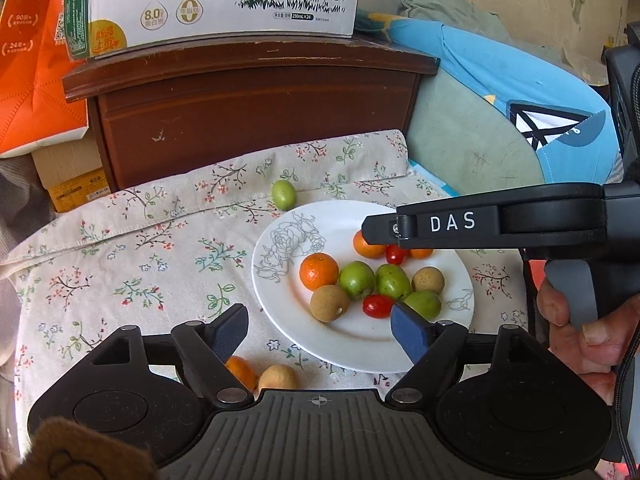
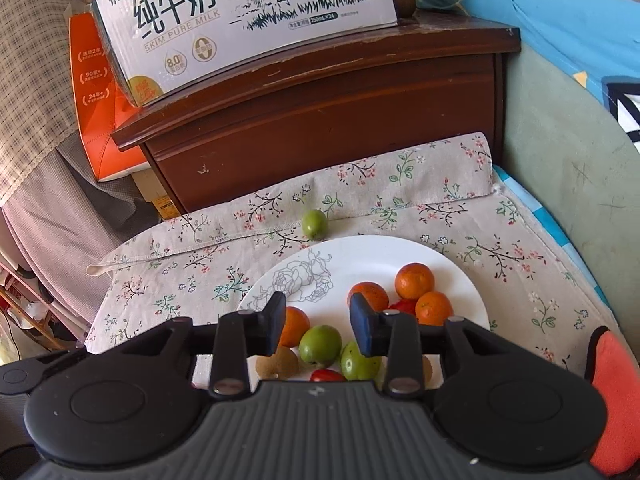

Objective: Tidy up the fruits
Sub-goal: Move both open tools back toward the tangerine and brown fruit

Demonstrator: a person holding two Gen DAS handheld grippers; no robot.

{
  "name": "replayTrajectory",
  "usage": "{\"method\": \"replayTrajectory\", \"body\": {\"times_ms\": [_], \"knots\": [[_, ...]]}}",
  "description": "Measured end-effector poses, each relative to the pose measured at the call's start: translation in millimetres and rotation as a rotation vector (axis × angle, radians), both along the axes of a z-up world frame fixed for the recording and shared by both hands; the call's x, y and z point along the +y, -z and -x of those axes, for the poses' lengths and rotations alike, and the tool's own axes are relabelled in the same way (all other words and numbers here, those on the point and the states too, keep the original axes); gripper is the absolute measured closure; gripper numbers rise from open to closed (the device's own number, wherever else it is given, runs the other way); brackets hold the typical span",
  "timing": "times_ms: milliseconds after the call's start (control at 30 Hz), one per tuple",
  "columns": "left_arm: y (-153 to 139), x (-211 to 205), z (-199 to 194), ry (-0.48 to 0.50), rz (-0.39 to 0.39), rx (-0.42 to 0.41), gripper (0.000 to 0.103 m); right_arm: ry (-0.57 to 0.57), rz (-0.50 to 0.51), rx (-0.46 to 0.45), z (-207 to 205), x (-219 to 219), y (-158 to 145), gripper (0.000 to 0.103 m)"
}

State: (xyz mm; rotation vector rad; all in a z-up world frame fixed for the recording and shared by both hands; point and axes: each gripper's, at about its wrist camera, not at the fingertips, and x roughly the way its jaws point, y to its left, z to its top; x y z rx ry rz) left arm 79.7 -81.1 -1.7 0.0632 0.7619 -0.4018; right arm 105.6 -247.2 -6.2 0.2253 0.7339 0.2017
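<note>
Between the blue pads of the left gripper point(image 1: 318, 334) nothing is held: its jaws stand wide apart, released, hovering over the near rim of the white plate point(image 1: 280, 280). The right pad sits above the plate's edge, close to a red cherry tomato point(image 1: 378, 306) and a green fruit point(image 1: 424, 304); the left pad hangs over the floral cloth point(image 1: 120, 260), with a small orange point(image 1: 242, 372) and a tan longan point(image 1: 278, 378) lying on the cloth just beneath it, off the plate.

Over the plate's far side the right gripper point(image 2: 318, 330) reaches in — its jaws are parted by a narrow gap and grasp nothing, the pads poised above the heap of fruit. Seen from the left wrist, its black finger crosses over an orange point(image 1: 366, 246) and a second cherry tomato point(image 1: 396, 254), and a person's hand point(image 1: 576, 332) grips its handle.

On the plate lie more pieces: an orange point(image 1: 319, 271), two green fruits point(image 1: 357, 279) side by side, and two longans point(image 1: 329, 303), all touching or nearly so. A rose outline point(image 1: 294, 240) decorates the bare part of the plate.

Off the plate, beyond its far rim, one lone green fruit point(image 1: 283, 195) rests on the cloth — it shows again from the right wrist. Behind the cloth stands a dark wooden cabinet point(image 1: 256, 120) with a milk carton box point(image 1: 224, 0) on top, an orange box point(image 1: 32, 80) to its left and a blue cushion point(image 1: 500, 80) to its right.
</note>
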Motion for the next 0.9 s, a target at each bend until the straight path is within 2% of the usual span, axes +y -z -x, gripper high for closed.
{"method": "replayTrajectory", "body": {"times_ms": [133,367,600,900], "knots": [[-7.1,11.6,10.8,-0.008,-0.042,-0.049,0.020,0.013,0.010,-0.012,14.1,-1.6,-6.9,0.063],[-12.4,37.5,22.1,-0.069,-0.052,-0.057,0.020,0.037,-0.023,-0.027,39.5,-4.5,-17.1,0.058],[-15.5,68.0,25.0,-0.166,-0.024,-0.048,0.019,-0.016,0.002,-0.027,60.8,10.9,-16.7,0.057],[-10.2,105.8,13.9,-0.299,0.057,0.013,0.020,-0.112,0.024,-0.003,67.4,36.5,-7.6,0.057]]}}
